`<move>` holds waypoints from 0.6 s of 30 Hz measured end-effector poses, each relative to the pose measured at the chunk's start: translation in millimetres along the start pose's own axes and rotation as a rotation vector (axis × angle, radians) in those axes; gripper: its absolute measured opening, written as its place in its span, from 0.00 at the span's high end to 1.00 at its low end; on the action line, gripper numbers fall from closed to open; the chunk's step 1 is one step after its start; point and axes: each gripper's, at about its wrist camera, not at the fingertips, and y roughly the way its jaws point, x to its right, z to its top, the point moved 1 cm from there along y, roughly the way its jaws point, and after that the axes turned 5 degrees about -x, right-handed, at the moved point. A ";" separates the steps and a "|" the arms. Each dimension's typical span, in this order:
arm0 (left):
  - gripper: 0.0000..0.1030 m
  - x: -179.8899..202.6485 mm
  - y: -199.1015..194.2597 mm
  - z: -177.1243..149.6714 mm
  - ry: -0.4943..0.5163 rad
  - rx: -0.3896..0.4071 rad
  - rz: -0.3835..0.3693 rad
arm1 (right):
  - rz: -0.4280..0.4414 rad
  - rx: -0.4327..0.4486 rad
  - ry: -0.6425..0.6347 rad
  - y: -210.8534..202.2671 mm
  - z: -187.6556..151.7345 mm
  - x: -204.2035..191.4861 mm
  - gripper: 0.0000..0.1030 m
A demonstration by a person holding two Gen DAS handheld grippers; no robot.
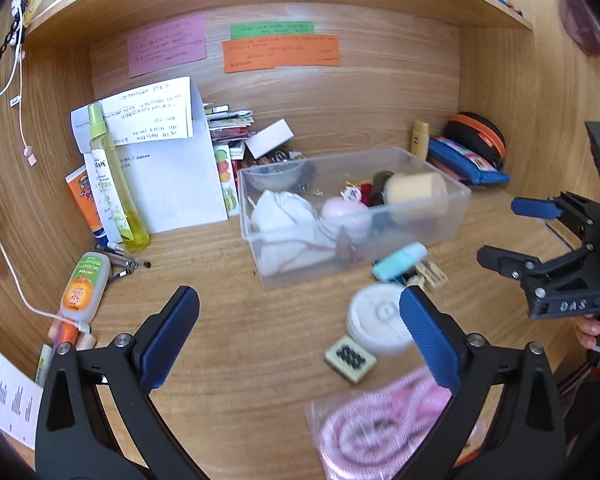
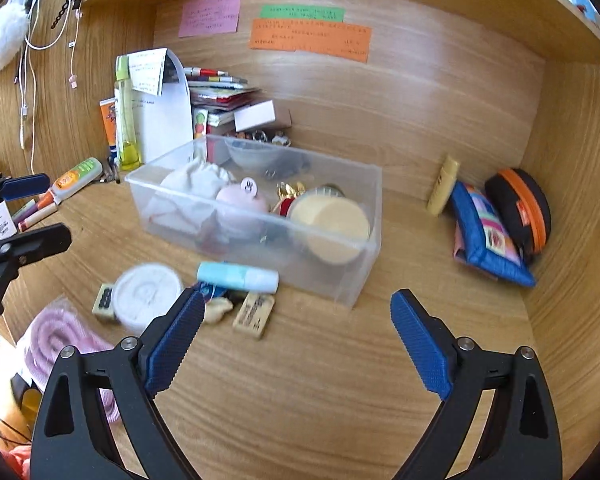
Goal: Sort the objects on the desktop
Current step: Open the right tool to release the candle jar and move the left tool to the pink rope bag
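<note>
Plainly, both claws are empty with jaws spread wide: the left gripper (image 1: 300, 332) hovers over bare desk, the right gripper (image 2: 296, 328) likewise. The bin (image 1: 452, 216) sits ahead of both, already part filled. Loose things wait in front of it: a white jar (image 1: 374, 320) just inside the left claw's right finger, a tile (image 1: 350, 358) touching the jar, a blue tube (image 2: 238, 276) ahead of the right claw's left finger, and an eraser (image 2: 254, 314) beside it. The risk I see is crowding. A wide claw closing on the jar could shove the tile or snag the pink cord bag (image 1: 364, 428) below it. The two claws, working the same cluster, might also collide.
</note>
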 end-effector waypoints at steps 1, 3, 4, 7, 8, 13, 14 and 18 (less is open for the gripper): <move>0.01 2.5 -2.1 -4.6 0.008 -0.004 0.002 | 0.004 -0.004 -0.002 0.3 -2.3 -0.6 0.09; 0.01 5.6 -3.6 -12.7 0.019 -0.018 0.003 | 0.009 -0.011 -0.017 0.1 -8.7 -4.8 0.09; 0.01 6.9 -3.9 -17.3 0.020 -0.031 0.001 | 0.009 -0.012 -0.025 0.0 -10.7 -6.8 0.09; 0.01 11.2 -6.0 -30.9 0.023 -0.067 -0.021 | 0.011 -0.009 -0.033 -0.9 -15.0 -10.6 0.09; 0.01 12.7 -7.2 -35.6 0.020 -0.075 -0.033 | 0.019 -0.009 -0.029 -1.1 -16.1 -10.7 0.09; 0.01 30.8 -12.2 -51.4 0.011 -0.112 -0.107 | 0.019 0.001 -0.017 -3.7 -16.8 -8.6 0.09; 0.01 36.6 -13.3 -52.8 0.016 -0.109 -0.110 | 0.021 0.002 -0.009 -4.3 -17.5 -6.6 0.09; 0.01 59.9 -11.9 -53.9 0.042 -0.106 -0.131 | 0.036 -0.004 0.018 -4.1 -18.8 1.4 0.09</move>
